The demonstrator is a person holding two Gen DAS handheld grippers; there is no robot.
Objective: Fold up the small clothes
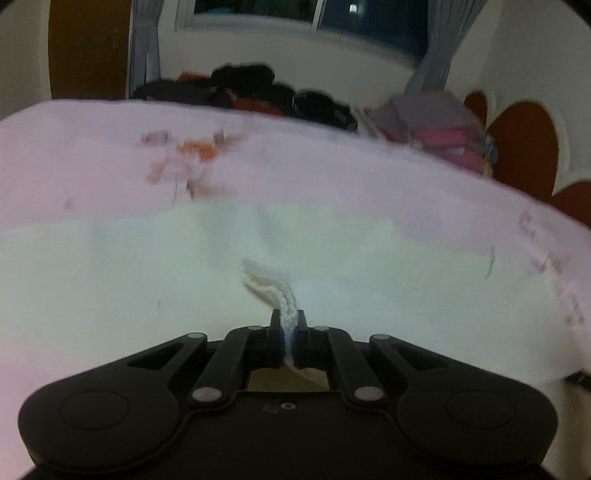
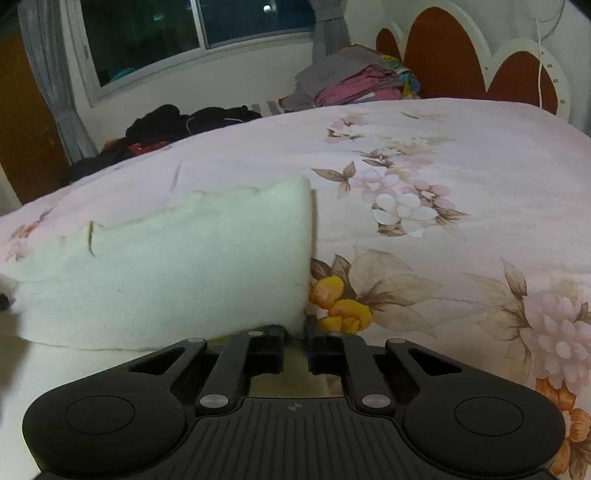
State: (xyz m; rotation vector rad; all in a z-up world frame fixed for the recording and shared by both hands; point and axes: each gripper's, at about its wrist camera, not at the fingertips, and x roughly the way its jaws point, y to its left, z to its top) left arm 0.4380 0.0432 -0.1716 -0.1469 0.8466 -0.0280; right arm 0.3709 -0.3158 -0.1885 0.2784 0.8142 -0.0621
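Nearest, the left tool (image 1: 288, 325) had its fingers pressed together on a bunched edge of the white cloth (image 1: 147, 280), a twisted bit of the fabric rising out between them. The cloth spread away from that pinch across the pink flowered bedspread (image 1: 332, 173); this view was blurred, so its far edge was hard to trace.

The right tool (image 2: 294, 330) was drawn almost together at the near right corner of the same white cloth (image 2: 177, 266), with the corner sitting between its fingers. A narrow gap showed there, and I could not tell whether the pads were actually pressing on the fabric. From this side the cloth lay in a thick, soft fold on the bedspread (image 2: 461, 166), its right edge standing up just beside an orange printed flower (image 2: 341, 302).

Farther off, a pile of dark clothes (image 2: 184, 122) lay at the far edge of the bed, and a stack of folded clothes (image 2: 354, 85) sat near the red and white headboard (image 2: 461, 59). Behind them were a window (image 2: 192, 33) and grey curtains (image 2: 48, 74).
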